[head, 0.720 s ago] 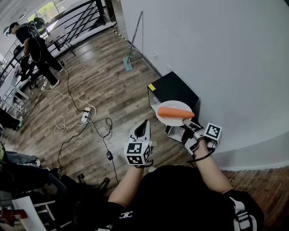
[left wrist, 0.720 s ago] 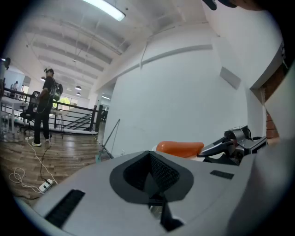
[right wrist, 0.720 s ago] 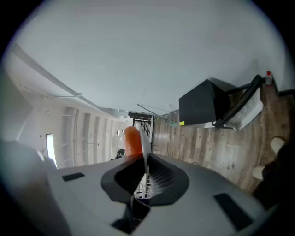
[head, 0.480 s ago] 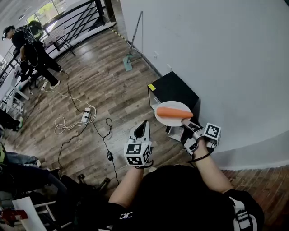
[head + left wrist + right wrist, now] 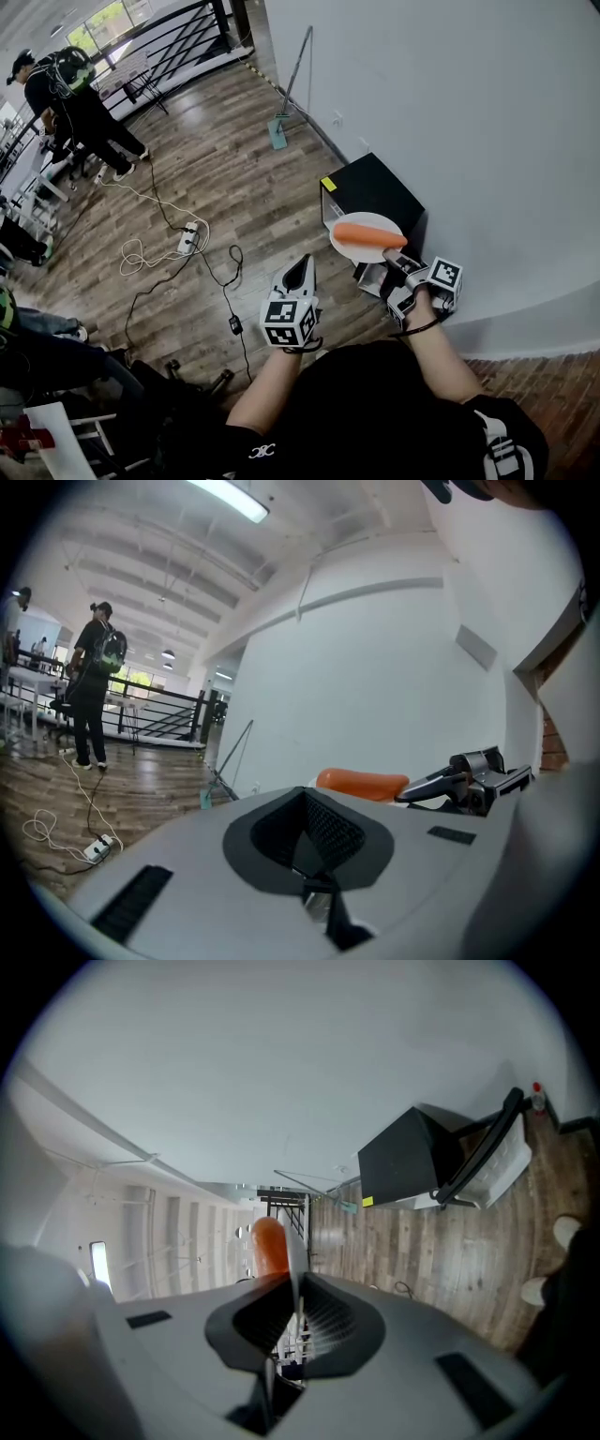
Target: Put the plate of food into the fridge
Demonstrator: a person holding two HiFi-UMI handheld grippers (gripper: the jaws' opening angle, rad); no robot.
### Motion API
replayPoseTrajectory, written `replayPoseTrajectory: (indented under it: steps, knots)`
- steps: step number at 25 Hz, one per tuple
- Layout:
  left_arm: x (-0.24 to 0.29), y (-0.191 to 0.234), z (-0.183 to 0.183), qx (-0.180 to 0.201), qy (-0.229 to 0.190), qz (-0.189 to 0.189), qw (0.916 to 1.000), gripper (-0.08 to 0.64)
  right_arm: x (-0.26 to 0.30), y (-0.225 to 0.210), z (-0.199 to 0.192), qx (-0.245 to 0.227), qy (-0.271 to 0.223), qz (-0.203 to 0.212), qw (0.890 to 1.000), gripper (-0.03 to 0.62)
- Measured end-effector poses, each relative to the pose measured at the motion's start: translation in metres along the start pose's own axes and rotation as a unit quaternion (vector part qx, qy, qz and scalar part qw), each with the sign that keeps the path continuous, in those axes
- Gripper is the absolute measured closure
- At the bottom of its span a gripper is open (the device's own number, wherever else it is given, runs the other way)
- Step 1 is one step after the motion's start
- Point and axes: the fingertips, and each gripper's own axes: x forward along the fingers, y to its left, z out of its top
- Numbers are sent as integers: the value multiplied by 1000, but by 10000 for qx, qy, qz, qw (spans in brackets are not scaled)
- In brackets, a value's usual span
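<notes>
While carrot (image 5: 368, 234) rides plate (image 5: 353, 248) — rim clamped in right gripper (image 5: 394, 260) jaws

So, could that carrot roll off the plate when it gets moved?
Probably, if tipped: the carrot looks round and smooth, lying loose on the shallow plate. The right tongs pinch only the rim, so the plate may wobble.

No writing can be read anywhere. The yellow sticker (image 5: 328, 184) on the black fridge (image 5: 375, 192) is too small to make out. The white mark (image 5: 262, 451) on the person's dark shirt (image 5: 375, 412) is unclear too.
</notes>
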Motion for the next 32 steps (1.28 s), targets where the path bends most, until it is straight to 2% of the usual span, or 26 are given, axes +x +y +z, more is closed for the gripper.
replayPoseTrajectory:
  steps: [7, 16, 22, 26, 32]
  knots:
    - [-5, 16, 7, 31, -38, -34, 10000, 569, 12, 1, -13, 95, -7, 11, 10000, 554]
    - [14, 34, 8, -15, 74, -79, 9999, 568, 39, 2, 2, 272, -105, -23, 9996, 554]
    - [62, 63, 23, 97, 145, -148, 9997, 568, 87, 14, 34, 146, -105, 99, 9998, 554]
    - [98, 96, 42, 225, 238, -145, 9994, 568, 127, 21, 53, 272, -185, 113, 9994, 552]
    - [141, 138, 73, -3, 192, -177, 9997, 568, 177, 41, 72, 218, -139, 138, 9996, 551]
